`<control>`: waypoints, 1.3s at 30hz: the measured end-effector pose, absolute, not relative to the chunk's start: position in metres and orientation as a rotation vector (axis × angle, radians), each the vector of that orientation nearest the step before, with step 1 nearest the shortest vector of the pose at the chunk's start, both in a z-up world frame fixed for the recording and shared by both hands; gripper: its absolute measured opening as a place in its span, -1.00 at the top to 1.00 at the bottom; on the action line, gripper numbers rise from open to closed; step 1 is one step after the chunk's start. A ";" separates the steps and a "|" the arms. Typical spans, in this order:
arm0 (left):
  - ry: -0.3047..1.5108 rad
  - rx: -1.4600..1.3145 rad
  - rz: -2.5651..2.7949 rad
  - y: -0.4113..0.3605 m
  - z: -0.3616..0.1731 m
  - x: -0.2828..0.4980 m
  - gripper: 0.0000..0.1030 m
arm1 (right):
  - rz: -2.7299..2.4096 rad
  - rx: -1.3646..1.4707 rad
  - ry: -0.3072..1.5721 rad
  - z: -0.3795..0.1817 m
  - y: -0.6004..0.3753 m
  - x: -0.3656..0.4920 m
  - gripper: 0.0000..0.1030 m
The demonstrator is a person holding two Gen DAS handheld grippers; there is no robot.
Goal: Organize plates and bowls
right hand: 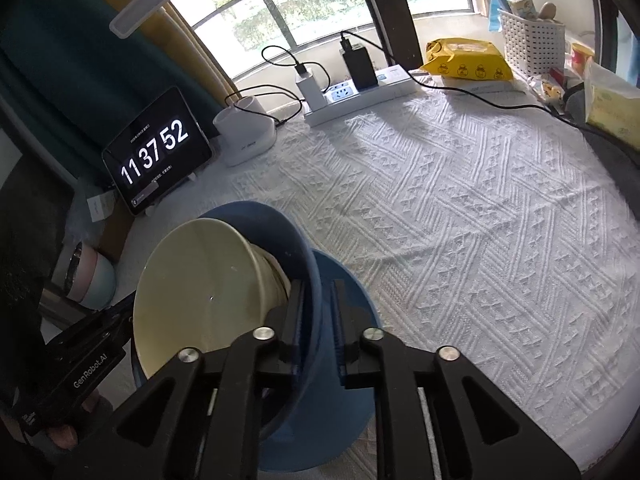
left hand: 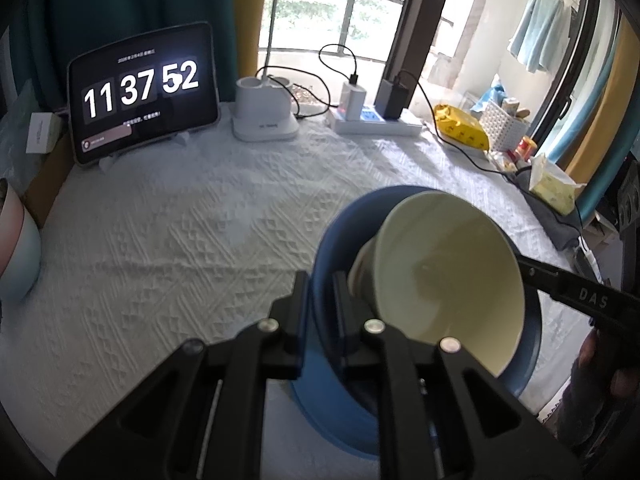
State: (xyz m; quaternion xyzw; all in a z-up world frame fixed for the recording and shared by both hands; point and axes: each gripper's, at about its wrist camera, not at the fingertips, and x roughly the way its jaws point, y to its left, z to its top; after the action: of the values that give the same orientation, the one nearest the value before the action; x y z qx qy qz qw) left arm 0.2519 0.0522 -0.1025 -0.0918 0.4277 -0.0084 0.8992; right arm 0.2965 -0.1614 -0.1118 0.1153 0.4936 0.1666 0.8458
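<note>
A blue bowl (left hand: 332, 392) holds a cream bowl (left hand: 452, 272) tilted inside it. My left gripper (left hand: 320, 304) is shut on the blue bowl's rim, one finger inside and one outside. My right gripper (right hand: 318, 312) is shut on the opposite rim of the same blue bowl (right hand: 316, 400), beside the cream bowl (right hand: 200, 292). The right gripper's arm (left hand: 580, 292) shows behind the cream bowl in the left wrist view. The left gripper's body (right hand: 80, 360) shows at the lower left in the right wrist view. The pair seems to be held just above the white tablecloth (left hand: 180, 248).
A tablet clock (left hand: 142, 90) stands at the back left, a white lamp base (left hand: 264, 112) and a power strip (left hand: 376, 120) behind. A pastel container (left hand: 16, 256) is at the left edge. A yellow wipes pack (right hand: 468, 60), white basket (right hand: 532, 42) and tissue pack (right hand: 612, 108) line the right side.
</note>
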 end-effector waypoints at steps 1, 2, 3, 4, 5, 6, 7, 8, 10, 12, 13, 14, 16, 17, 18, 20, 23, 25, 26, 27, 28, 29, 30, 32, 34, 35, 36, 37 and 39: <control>0.883 -0.188 -0.016 0.052 -0.102 0.251 0.77 | 0.350 0.243 1.038 -0.111 -0.162 0.296 0.63; 0.881 -0.186 -0.016 0.052 -0.101 0.250 0.77 | 0.350 0.245 1.035 -0.110 -0.163 0.296 0.62; 0.877 -0.184 -0.015 0.051 -0.100 0.249 0.77 | 0.350 0.245 1.033 -0.109 -0.164 0.295 0.58; 0.875 -0.183 -0.014 0.051 -0.100 0.248 0.76 | 0.349 0.243 1.031 -0.108 -0.164 0.295 0.53; 0.872 -0.181 -0.013 0.050 -0.099 0.247 0.76 | 0.348 0.240 1.028 -0.107 -0.165 0.294 0.51; 0.869 -0.180 -0.012 0.050 -0.098 0.246 0.76 | 0.347 0.238 1.025 -0.106 -0.165 0.293 0.48; 0.868 -0.185 -0.013 0.051 -0.098 0.245 0.76 | 0.348 0.236 1.024 -0.106 -0.165 0.293 0.47; 0.867 -0.192 -0.013 0.052 -0.097 0.244 0.76 | 0.348 0.234 1.022 -0.105 -0.165 0.292 0.46; 0.863 -0.199 -0.013 0.053 -0.096 0.243 0.76 | 0.347 0.231 1.017 -0.103 -0.165 0.290 0.45; 0.850 -0.196 -0.009 0.052 -0.093 0.240 0.76 | 0.346 0.229 1.011 -0.101 -0.166 0.288 0.45; 0.845 -0.193 -0.009 0.052 -0.092 0.239 0.76 | 0.343 0.225 1.007 -0.099 -0.166 0.286 0.45; 0.837 -0.189 -0.009 0.051 -0.090 0.237 0.76 | 0.340 0.222 1.003 -0.098 -0.167 0.285 0.45; 0.825 -0.181 -0.011 0.049 -0.087 0.234 0.76 | 0.337 0.215 0.995 -0.096 -0.167 0.282 0.44; 0.817 -0.171 -0.012 0.047 -0.085 0.232 0.76 | 0.336 0.213 0.991 -0.094 -0.168 0.281 0.44; 0.813 -0.166 -0.013 0.046 -0.083 0.231 0.75 | 0.336 0.211 0.988 -0.093 -0.168 0.280 0.44; 0.800 -0.153 -0.017 0.043 -0.080 0.228 0.75 | 0.337 0.208 0.984 -0.091 -0.168 0.278 0.43; 0.786 -0.138 -0.019 0.039 -0.077 0.223 0.74 | 0.335 0.202 0.973 -0.087 -0.169 0.274 0.42; 0.782 -0.135 -0.018 0.038 -0.076 0.221 0.74 | 0.332 0.194 0.965 -0.084 -0.170 0.270 0.40; 0.779 -0.135 -0.017 0.037 -0.075 0.219 0.73 | 0.331 0.188 0.962 -0.083 -0.170 0.269 0.39; 0.776 -0.135 -0.017 0.036 -0.074 0.218 0.72 | 0.329 0.183 0.958 -0.082 -0.170 0.267 0.35; 0.772 -0.132 -0.016 0.036 -0.073 0.217 0.72 | 0.326 0.179 0.954 -0.080 -0.171 0.265 0.30; 0.765 -0.127 -0.013 0.036 -0.071 0.215 0.71 | 0.323 0.176 0.948 -0.078 -0.171 0.263 0.29; 0.757 -0.121 -0.010 0.035 -0.069 0.213 0.69 | 0.319 0.171 0.941 -0.076 -0.172 0.261 0.28; 0.747 -0.119 -0.011 0.034 -0.066 0.210 0.67 | 0.311 0.156 0.923 -0.071 -0.172 0.257 0.26; 0.730 -0.114 -0.016 0.033 -0.062 0.206 0.64 | 0.303 0.136 0.903 -0.066 -0.171 0.252 0.22; 0.719 -0.109 -0.017 0.032 -0.060 0.204 0.61 | 0.298 0.124 0.891 -0.063 -0.171 0.249 0.21; 0.711 -0.105 -0.014 0.031 -0.058 0.202 0.54 | 0.295 0.113 0.879 -0.061 -0.170 0.247 0.17; 0.704 -0.103 -0.013 0.031 -0.056 0.200 0.48 | 0.292 0.103 0.870 -0.058 -0.169 0.244 0.15; 0.688 -0.103 -0.013 0.030 -0.051 0.197 0.16 | 0.287 0.076 0.845 -0.053 -0.168 0.238 0.13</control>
State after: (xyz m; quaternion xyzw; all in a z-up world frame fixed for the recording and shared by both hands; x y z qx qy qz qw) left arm 0.1969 0.0297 -0.0515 -0.0507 0.3370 -0.0064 0.9401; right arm 0.2376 -0.1676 -0.0529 0.0367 0.4084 0.1385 0.9015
